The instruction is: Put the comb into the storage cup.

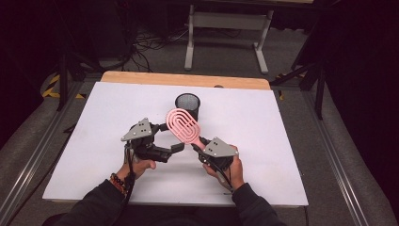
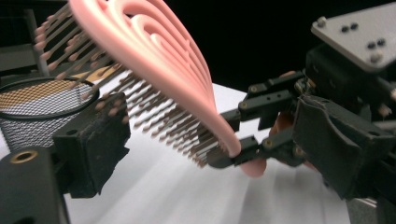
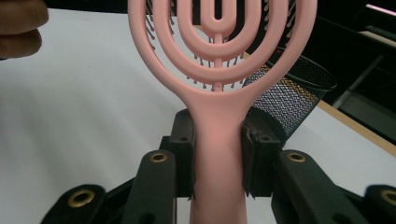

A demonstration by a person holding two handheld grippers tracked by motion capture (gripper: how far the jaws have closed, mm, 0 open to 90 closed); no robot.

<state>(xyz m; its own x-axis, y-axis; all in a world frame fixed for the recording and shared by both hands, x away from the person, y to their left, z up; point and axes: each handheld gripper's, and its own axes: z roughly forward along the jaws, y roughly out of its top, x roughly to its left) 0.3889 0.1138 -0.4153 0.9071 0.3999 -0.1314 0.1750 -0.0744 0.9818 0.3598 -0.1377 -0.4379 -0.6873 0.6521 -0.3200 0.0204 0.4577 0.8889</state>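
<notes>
Looking from above, your right gripper [image 1: 198, 143] clamps the pink hairbrush [image 1: 184, 125] by its handle, head raised beside the mesh cup [image 1: 187, 105]. Your left gripper [image 1: 171, 137] gapes wide under the bristles. Right gripper view: jaws squeeze the handle.

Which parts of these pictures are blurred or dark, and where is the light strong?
High view: the white table is evenly bright, the room around it nearly black. Left gripper view: the pink hairbrush is soft and overexposed near the lens, the mesh cup sharper. Right gripper view: the brush handle between the right gripper fingers is slightly soft, background dark.
</notes>
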